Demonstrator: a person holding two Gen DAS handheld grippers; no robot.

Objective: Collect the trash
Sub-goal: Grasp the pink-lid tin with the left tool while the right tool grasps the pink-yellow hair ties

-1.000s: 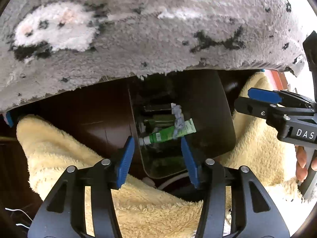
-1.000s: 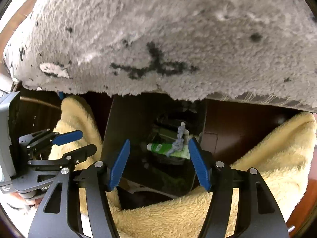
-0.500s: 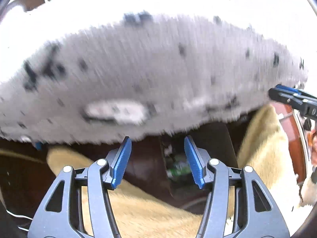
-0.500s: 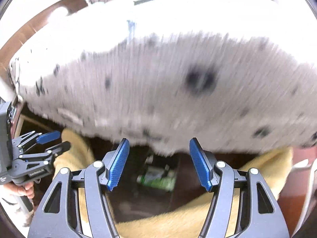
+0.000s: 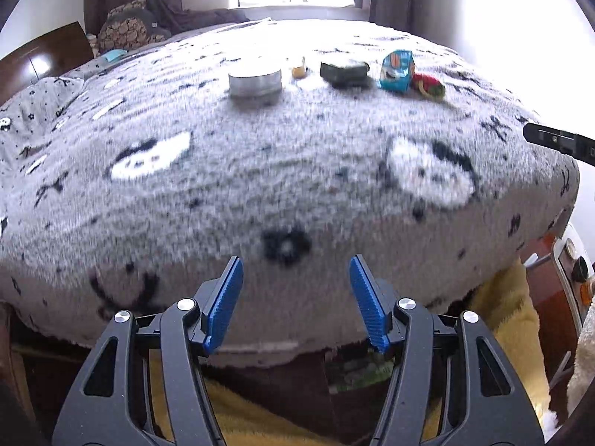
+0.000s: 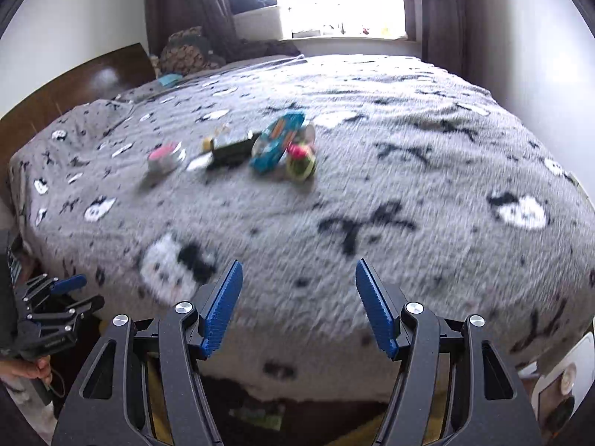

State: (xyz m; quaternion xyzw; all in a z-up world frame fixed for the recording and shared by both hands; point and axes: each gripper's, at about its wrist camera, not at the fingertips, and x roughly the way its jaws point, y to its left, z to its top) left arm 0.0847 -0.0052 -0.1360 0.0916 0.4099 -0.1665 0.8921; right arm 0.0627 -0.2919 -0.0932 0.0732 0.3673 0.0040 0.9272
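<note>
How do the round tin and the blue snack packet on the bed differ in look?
The round tin is a low silver cylinder lying flat with a pink top; the blue snack packet is a crumpled, colourful bag propped on edge. The tin lies at the left end of the row, the packet nearer the right end. Both rest on the grey blanket.

Left wrist view: looks from the bed's foot edge, angled down across the grey fleece blanket with white faces [image 5: 297,171], close to its hem.
Right wrist view: same edge, further right, facing the bright curtained window [image 6: 334,3].
Shared: the blue snack wrapper [image 5: 397,70] [image 6: 277,141].
</note>
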